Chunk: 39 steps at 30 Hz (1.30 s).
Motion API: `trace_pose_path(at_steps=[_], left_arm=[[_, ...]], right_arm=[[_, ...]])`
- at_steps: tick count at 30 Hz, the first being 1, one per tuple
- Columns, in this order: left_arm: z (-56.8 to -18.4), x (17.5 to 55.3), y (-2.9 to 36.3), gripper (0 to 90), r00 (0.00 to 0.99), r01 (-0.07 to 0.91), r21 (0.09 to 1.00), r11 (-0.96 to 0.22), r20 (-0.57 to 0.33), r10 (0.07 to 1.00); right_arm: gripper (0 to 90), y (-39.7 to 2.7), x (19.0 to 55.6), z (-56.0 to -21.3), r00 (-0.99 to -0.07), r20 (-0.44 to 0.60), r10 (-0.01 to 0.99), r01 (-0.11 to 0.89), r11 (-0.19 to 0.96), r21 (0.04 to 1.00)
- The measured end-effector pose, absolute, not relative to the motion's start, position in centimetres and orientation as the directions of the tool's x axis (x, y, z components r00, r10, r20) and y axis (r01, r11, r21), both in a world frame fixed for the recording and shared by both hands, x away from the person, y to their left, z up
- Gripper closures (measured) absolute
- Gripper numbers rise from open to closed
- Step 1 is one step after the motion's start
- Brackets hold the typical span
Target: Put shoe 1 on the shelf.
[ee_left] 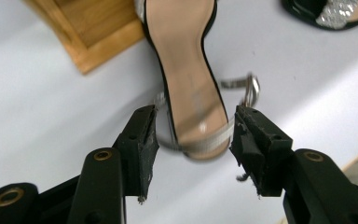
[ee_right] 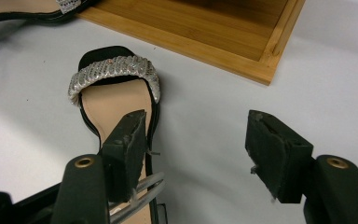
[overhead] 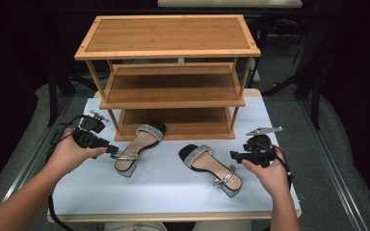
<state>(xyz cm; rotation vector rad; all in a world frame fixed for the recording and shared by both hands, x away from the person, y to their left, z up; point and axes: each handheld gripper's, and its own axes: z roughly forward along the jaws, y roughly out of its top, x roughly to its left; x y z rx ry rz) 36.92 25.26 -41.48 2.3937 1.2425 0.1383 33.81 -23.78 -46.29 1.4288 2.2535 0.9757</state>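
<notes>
Pinching the left sandal (overhead: 136,149) heel in my left gripper (overhead: 112,151), right gripper (overhead: 234,155) spread beside the other sandal (overhead: 211,168), both unshelved on rack (overhead: 173,103).

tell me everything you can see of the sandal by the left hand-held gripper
The left sandal is black-edged with a tan insole, a glittery silver toe band, a thin silver ankle strap with a ring buckle, and a block heel. It lies on the white table, toe pointing toward the bottom shelf of the wooden rack, heel toward the person. The left hand-held gripper has its jaws on either side of the heel end, at the strap; whether the pads press it is unclear.
</notes>
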Motion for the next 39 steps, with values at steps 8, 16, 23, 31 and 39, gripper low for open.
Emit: trace_pose_path(at_steps=[8,16,23,31,39], left_arm=[[-44.7,35.2,26.6,49.5,0.634,0.731,0.415,-0.542,-0.117,0.764],[-48.5,35.2,26.0,48.3,0.672,0.704,0.389,-0.594,-0.096,0.734],[-49.5,35.7,25.9,48.0,0.662,0.716,0.403,-0.57,-0.133,0.737],[-50.2,35.4,25.9,48.3,0.689,0.698,0.384,-0.605,-0.129,0.713],[-50.9,35.6,24.7,50.5,0.69,0.691,0.402,-0.601,-0.117,0.715]], right_arm=[[38.1,-23.7,33.8,-46.1,-0.466,0.105,0.878,0.678,0.279,0.681],[38.1,-23.9,33.8,-46.1,-0.457,0.101,0.884,0.679,0.273,0.681],[38.1,-23.9,33.8,-46.1,-0.462,0.108,0.88,0.679,0.273,0.682],[38.1,-23.8,33.8,-46.2,-0.463,0.106,0.88,0.68,0.276,0.68],[38.1,-23.8,33.9,-46.3,-0.464,0.107,0.879,0.682,0.278,0.676]])
